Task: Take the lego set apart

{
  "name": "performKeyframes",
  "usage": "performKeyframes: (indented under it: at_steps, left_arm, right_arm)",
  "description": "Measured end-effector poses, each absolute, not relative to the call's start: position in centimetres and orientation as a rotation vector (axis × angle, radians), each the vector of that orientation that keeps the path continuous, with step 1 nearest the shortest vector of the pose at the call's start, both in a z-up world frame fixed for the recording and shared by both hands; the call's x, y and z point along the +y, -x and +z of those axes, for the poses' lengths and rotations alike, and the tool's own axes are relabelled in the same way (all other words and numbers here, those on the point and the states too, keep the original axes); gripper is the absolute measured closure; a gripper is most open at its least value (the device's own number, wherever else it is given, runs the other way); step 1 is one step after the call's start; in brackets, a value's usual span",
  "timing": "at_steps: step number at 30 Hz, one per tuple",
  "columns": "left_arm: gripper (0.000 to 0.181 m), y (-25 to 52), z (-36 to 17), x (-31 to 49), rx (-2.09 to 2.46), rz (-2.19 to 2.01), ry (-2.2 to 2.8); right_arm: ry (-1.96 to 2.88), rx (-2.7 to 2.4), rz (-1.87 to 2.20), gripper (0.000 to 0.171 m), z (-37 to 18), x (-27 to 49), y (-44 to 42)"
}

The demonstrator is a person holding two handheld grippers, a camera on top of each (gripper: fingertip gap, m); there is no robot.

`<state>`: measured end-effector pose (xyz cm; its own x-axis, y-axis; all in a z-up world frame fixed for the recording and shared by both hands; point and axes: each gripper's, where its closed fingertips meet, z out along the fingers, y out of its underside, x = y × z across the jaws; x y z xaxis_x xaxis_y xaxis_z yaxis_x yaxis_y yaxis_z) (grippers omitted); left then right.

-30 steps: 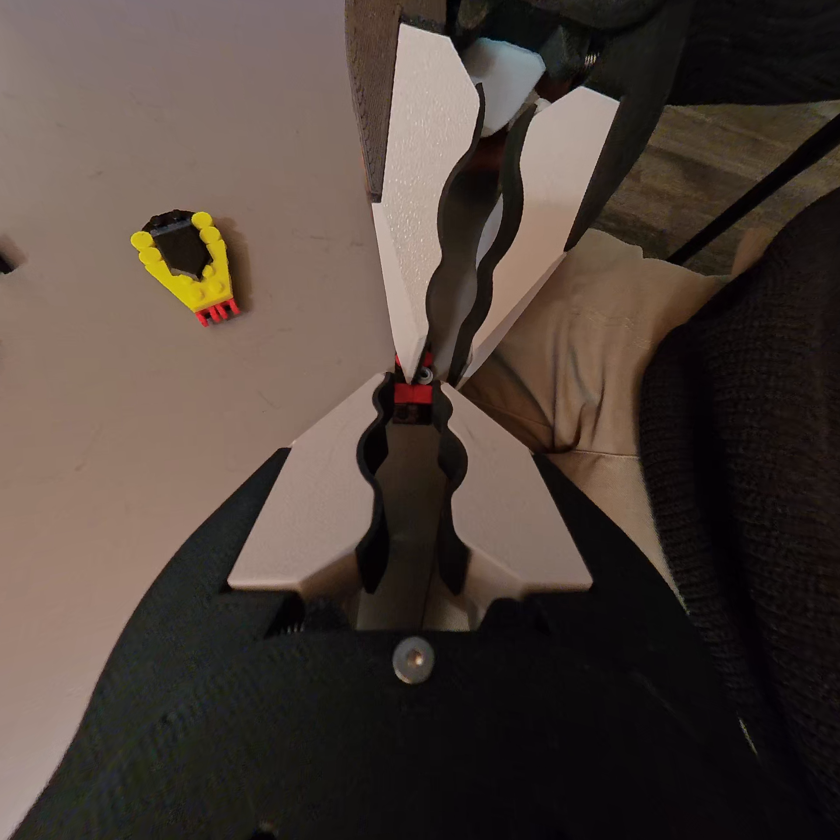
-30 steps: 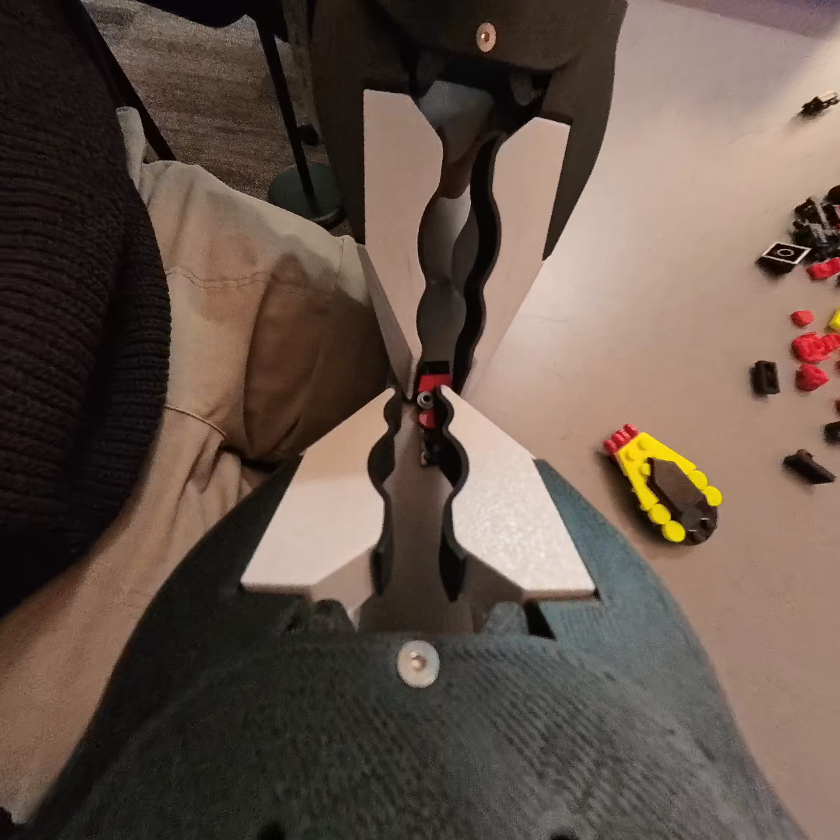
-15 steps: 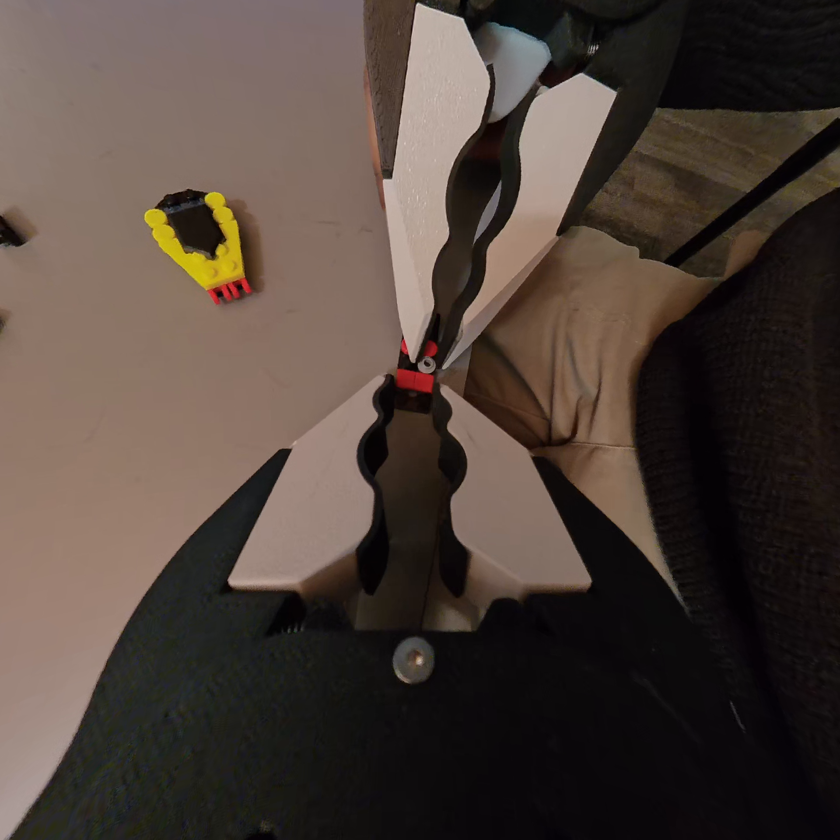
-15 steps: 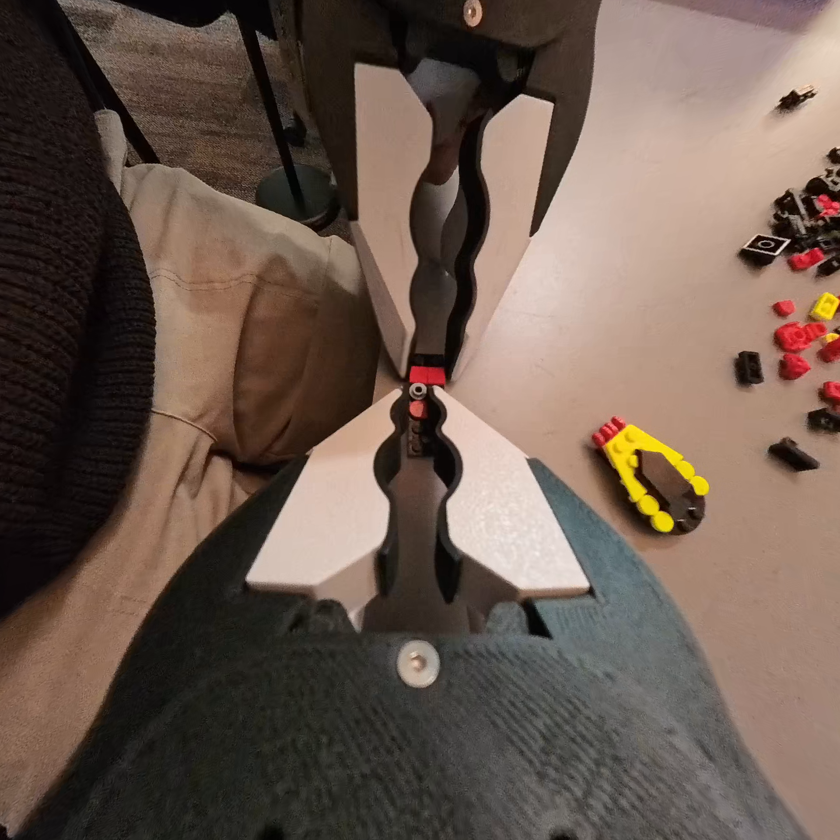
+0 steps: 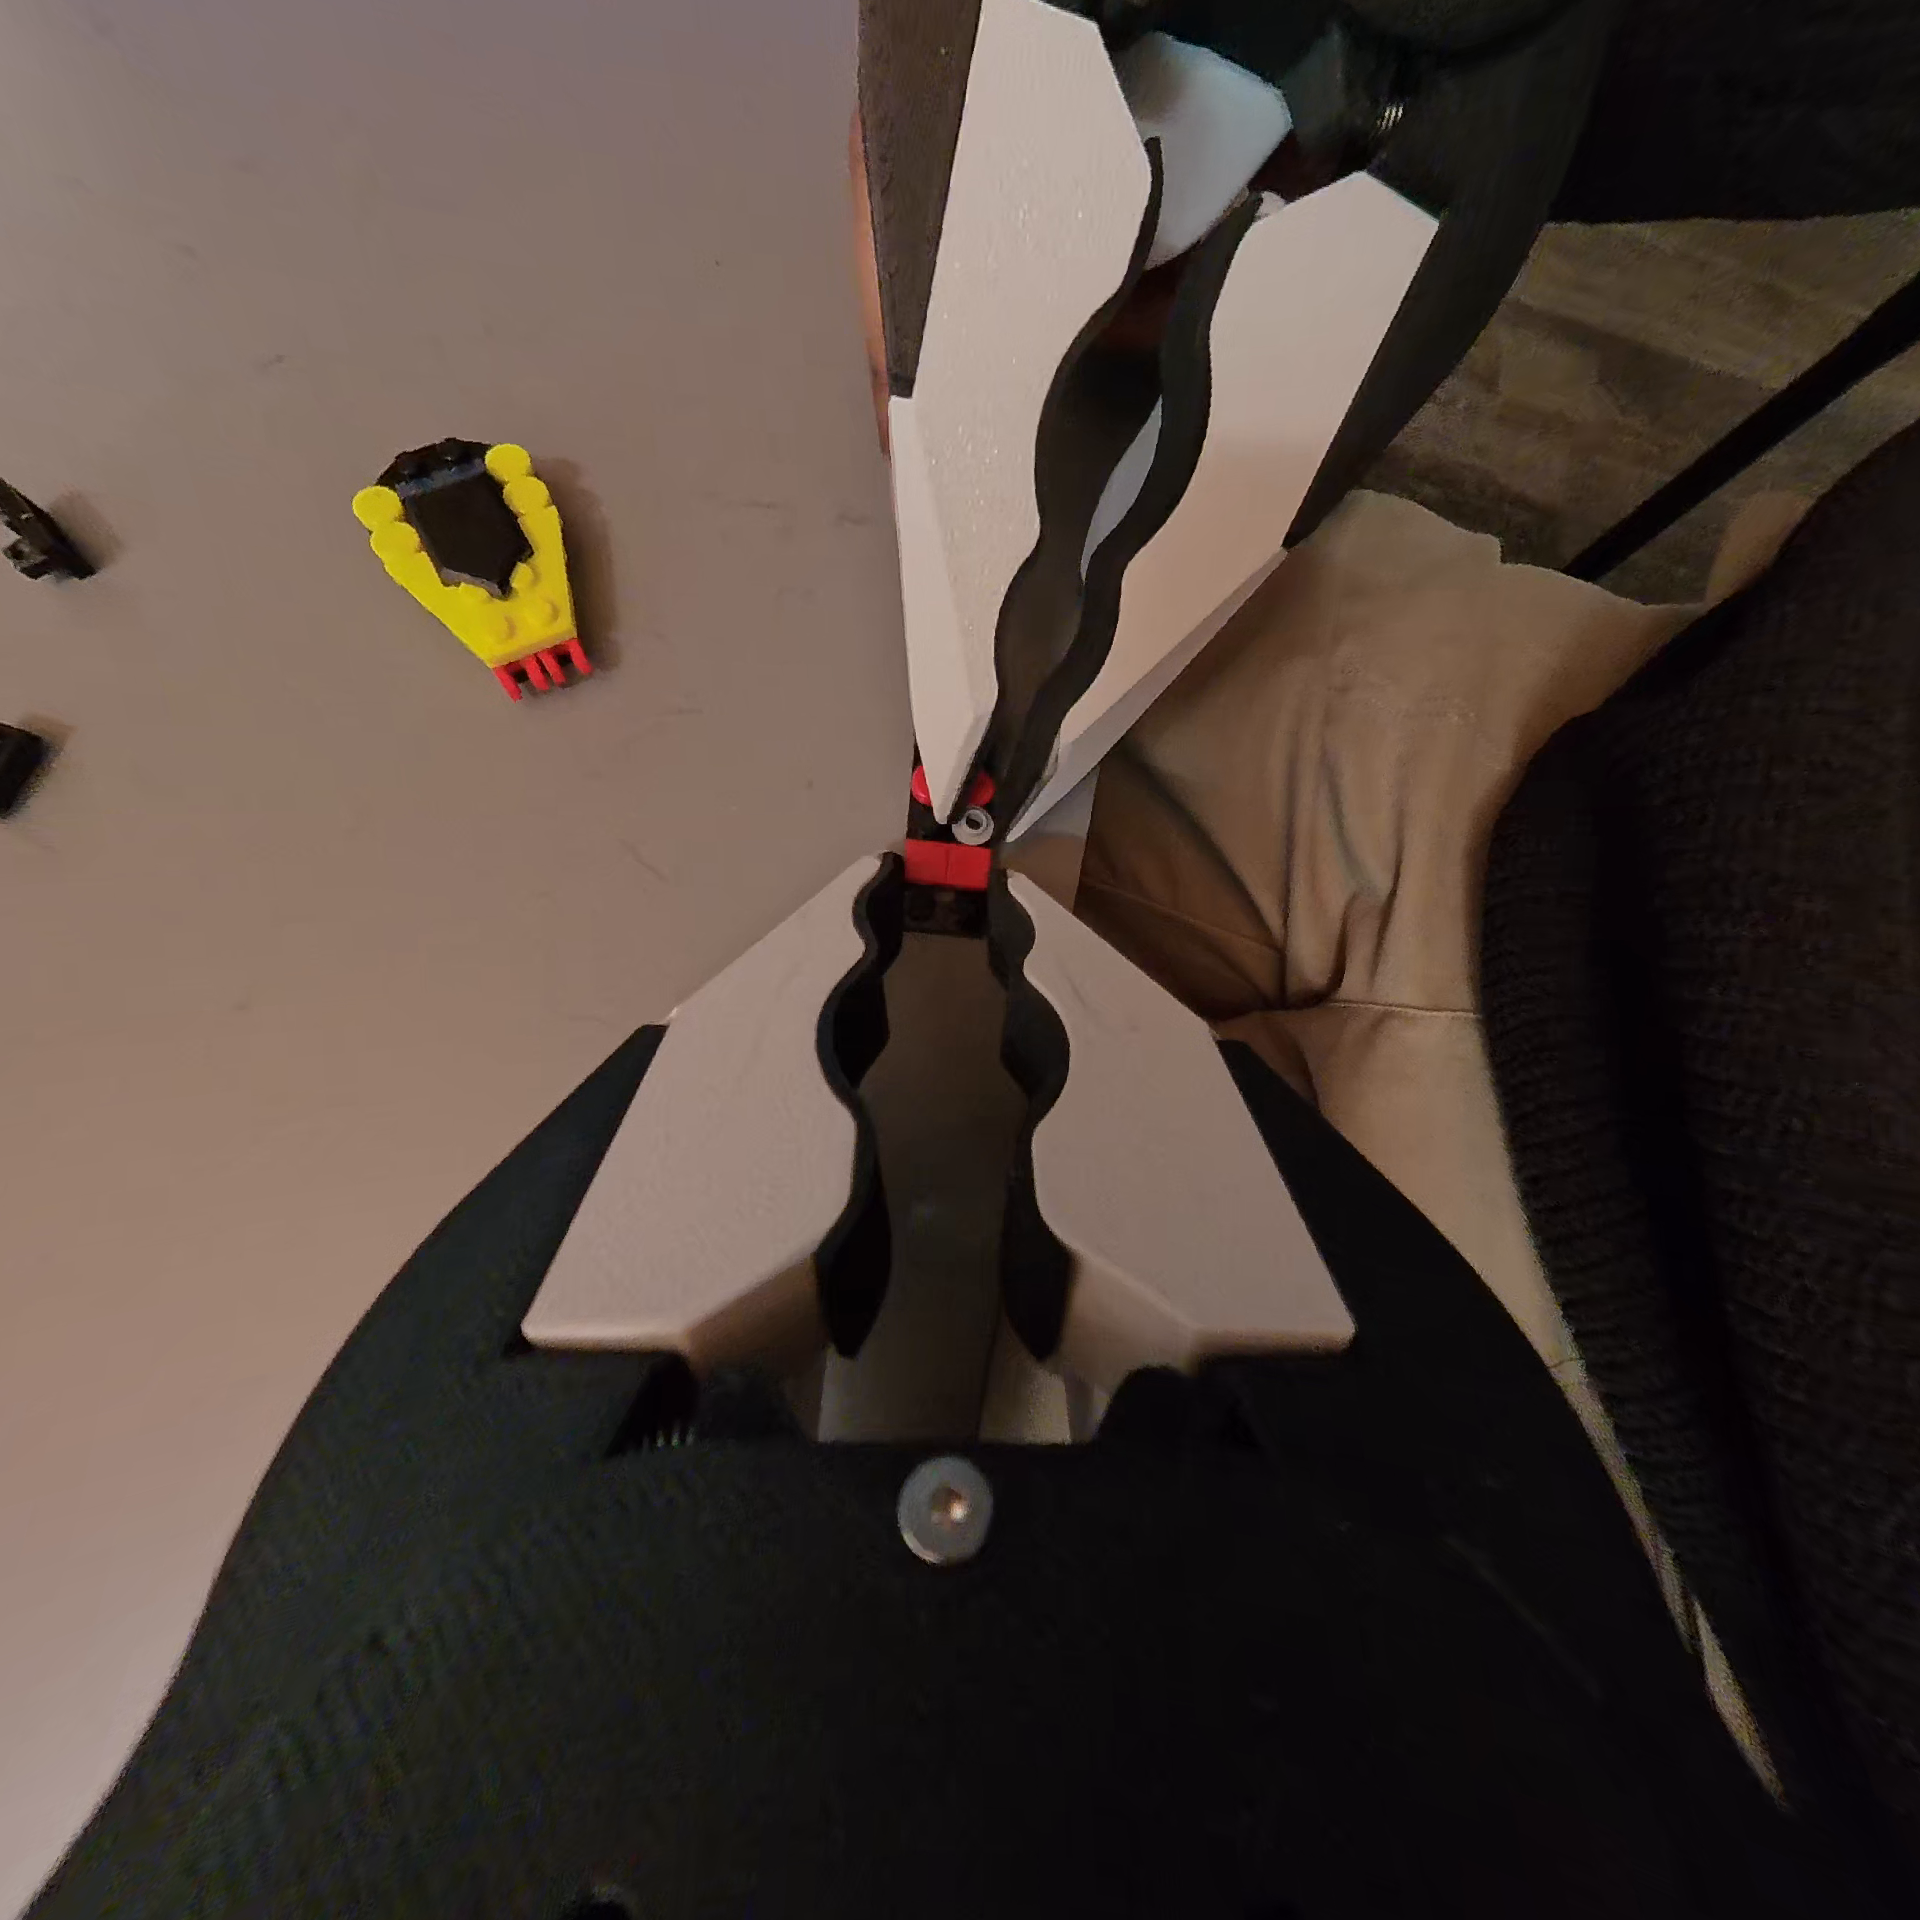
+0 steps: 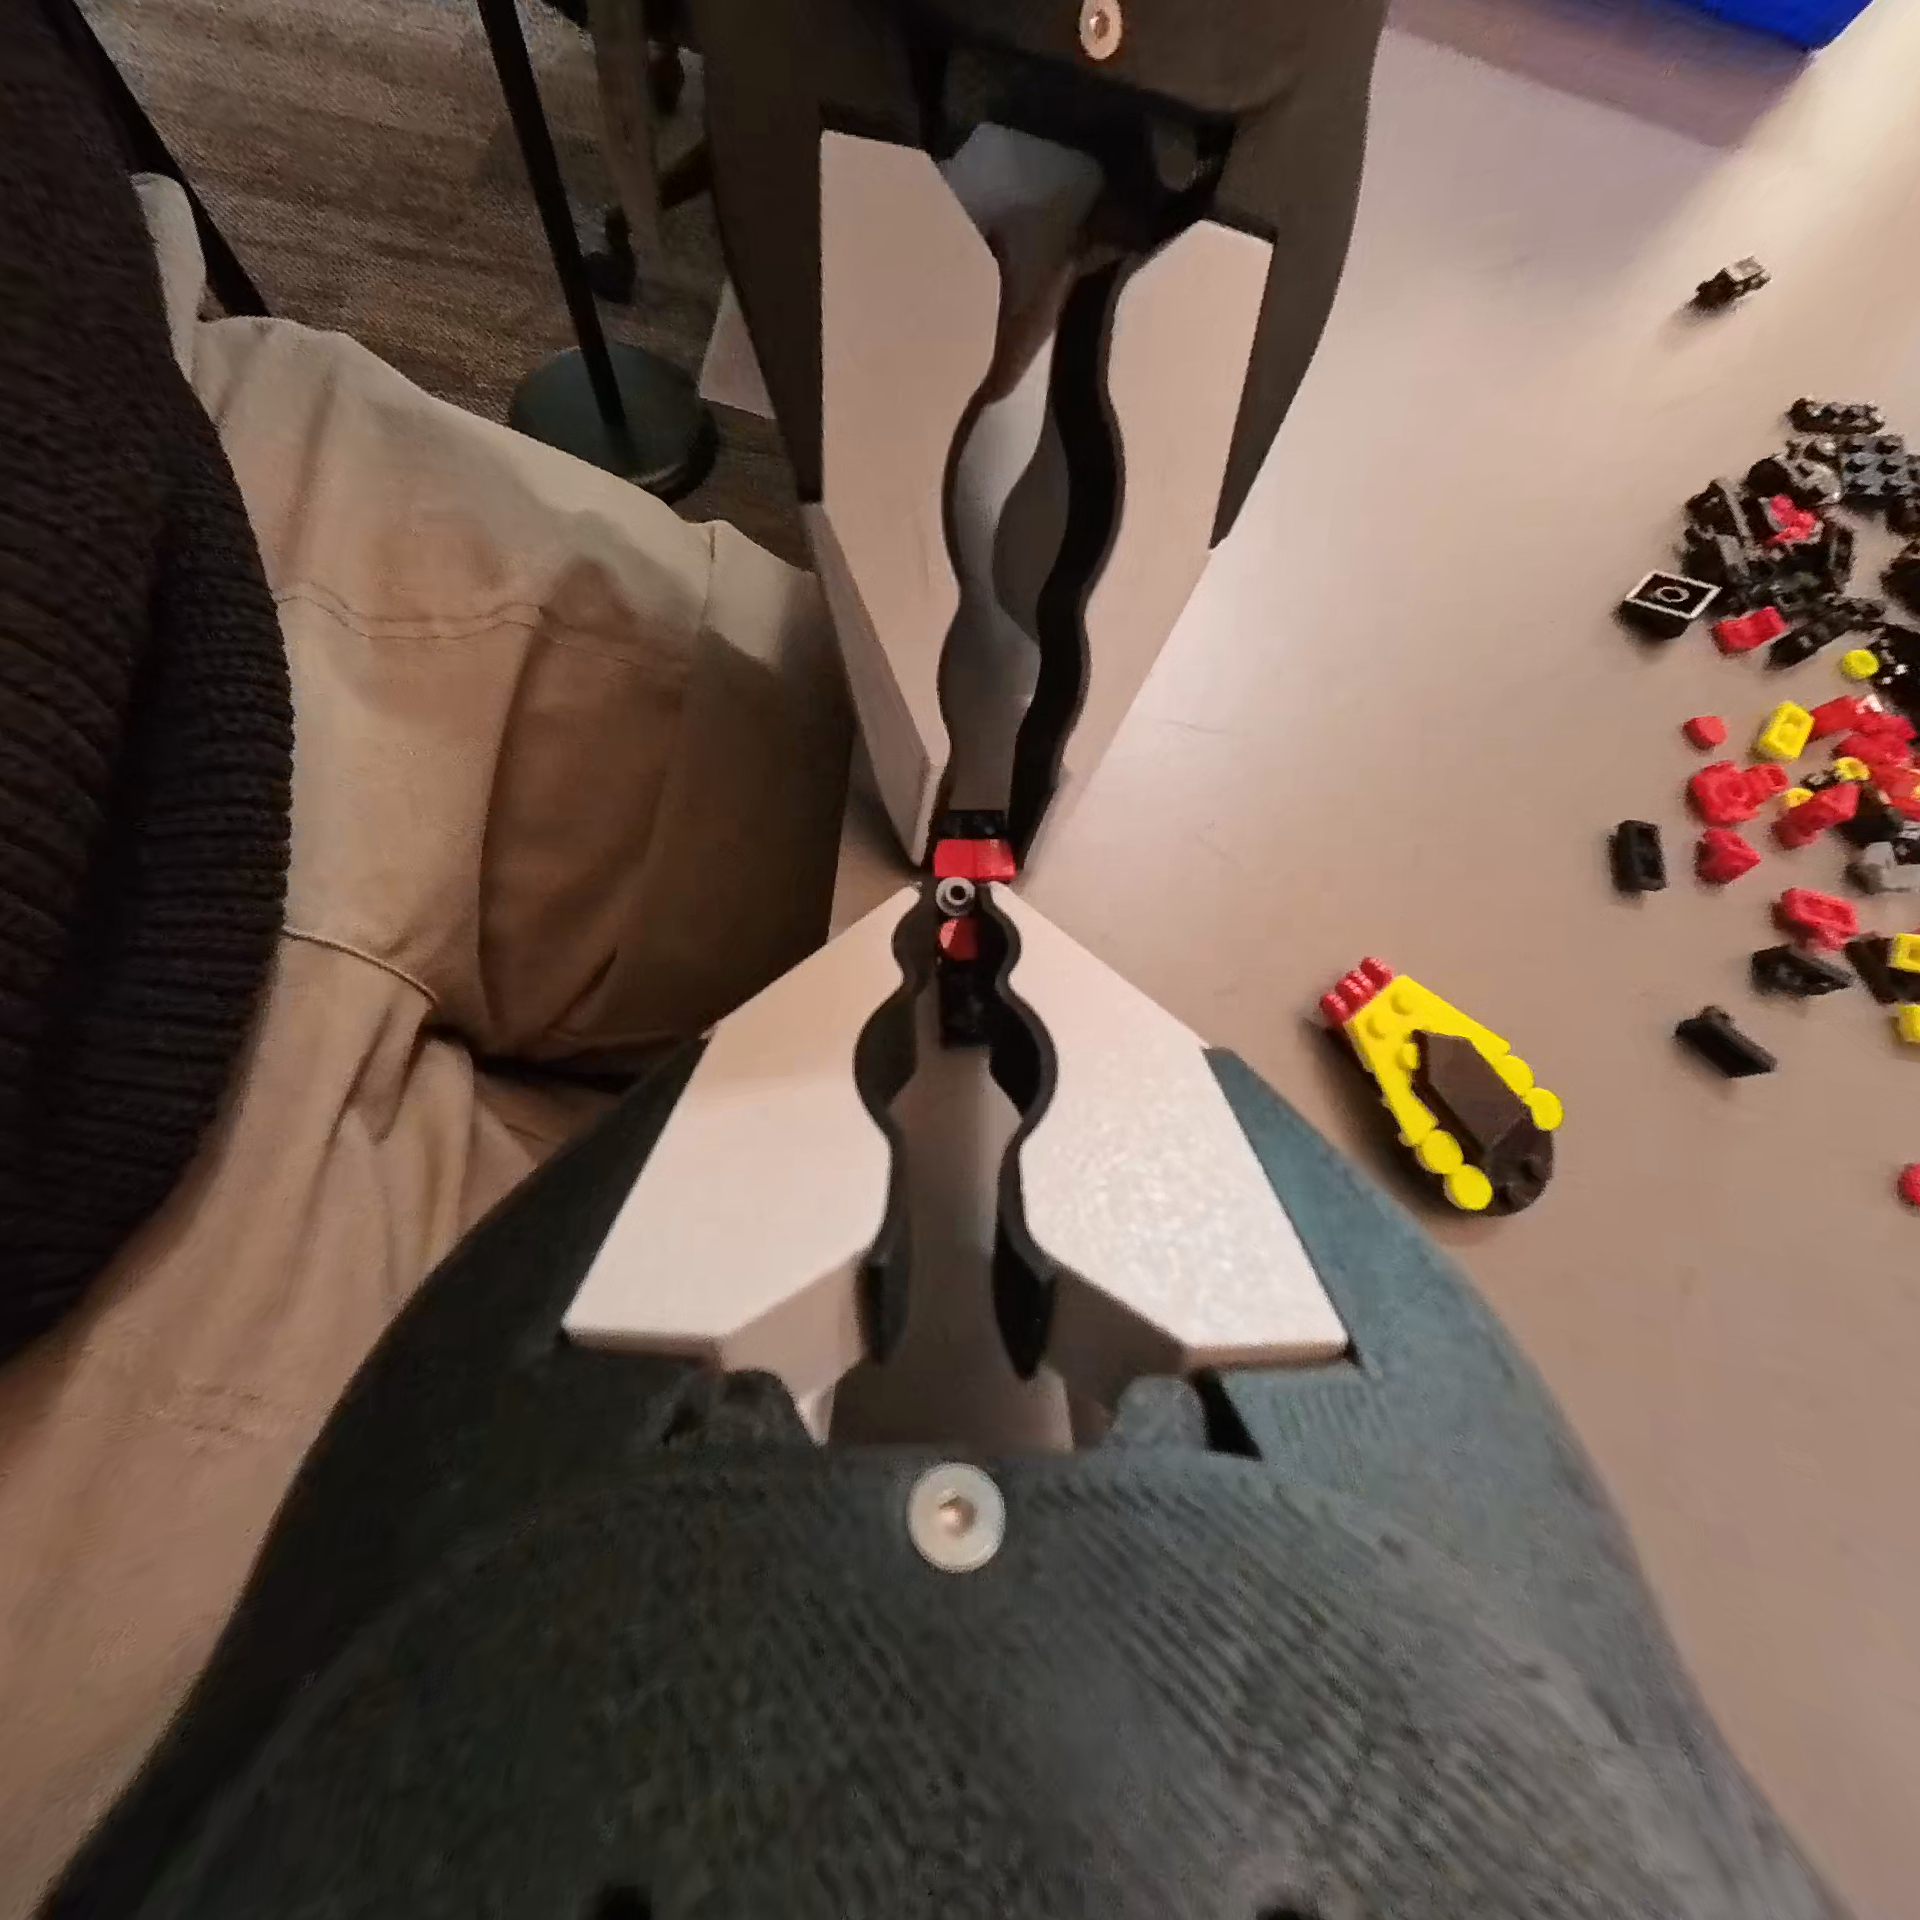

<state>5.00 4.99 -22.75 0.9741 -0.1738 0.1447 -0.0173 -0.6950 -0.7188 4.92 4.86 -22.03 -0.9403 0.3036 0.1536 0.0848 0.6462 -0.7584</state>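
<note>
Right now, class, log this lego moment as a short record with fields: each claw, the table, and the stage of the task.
left claw: shut on the small red and black lego piece
right claw: shut on the same piece, from the opposite end
where held: off the table edge, above the person's beige trousers
on table: yellow and black wedge assembly; pile of loose red, black and yellow bricks
stage: piece gripped at both ends, not yet apart

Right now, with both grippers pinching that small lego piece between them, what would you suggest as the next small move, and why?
Probably pull the two apart. The left gripper is shut on the red-and-black end of the lego piece, the right gripper on its other end, tip to tip above the table edge, and the halves look joined.
</note>
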Motion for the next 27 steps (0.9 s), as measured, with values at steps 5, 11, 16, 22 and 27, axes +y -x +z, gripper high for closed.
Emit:
performKeyframes:
  at_steps: [5,11,16,22,27]
  left_arm:
    - [0.166,-5.0,-22.7,5.0,0.119,-0.261,2.332]
    - [0.165,-4.9,-22.8,4.9,0.16,-0.197,2.349]
    - [0.165,-5.3,-22.9,5.0,0.176,-0.194,2.35]
    - [0.164,-5.7,-22.9,5.2,0.195,-0.171,2.361]
    - [0.165,-4.4,-22.8,5.3,0.112,-0.155,2.344]
  right_arm:
    - [0.275,-2.566,1.143,0.165,-22.1,4.6,-4.8]
    - [0.298,-2.572,1.16,0.166,-21.9,4.6,-4.7]
    - [0.343,-2.467,1.301,0.166,-20.0,4.5,-4.2]
    - [0.51,-2.382,1.459,0.166,-18.2,5.5,-3.0]
    - [0.659,-2.31,1.455,0.166,-17.9,6.7,-1.2]
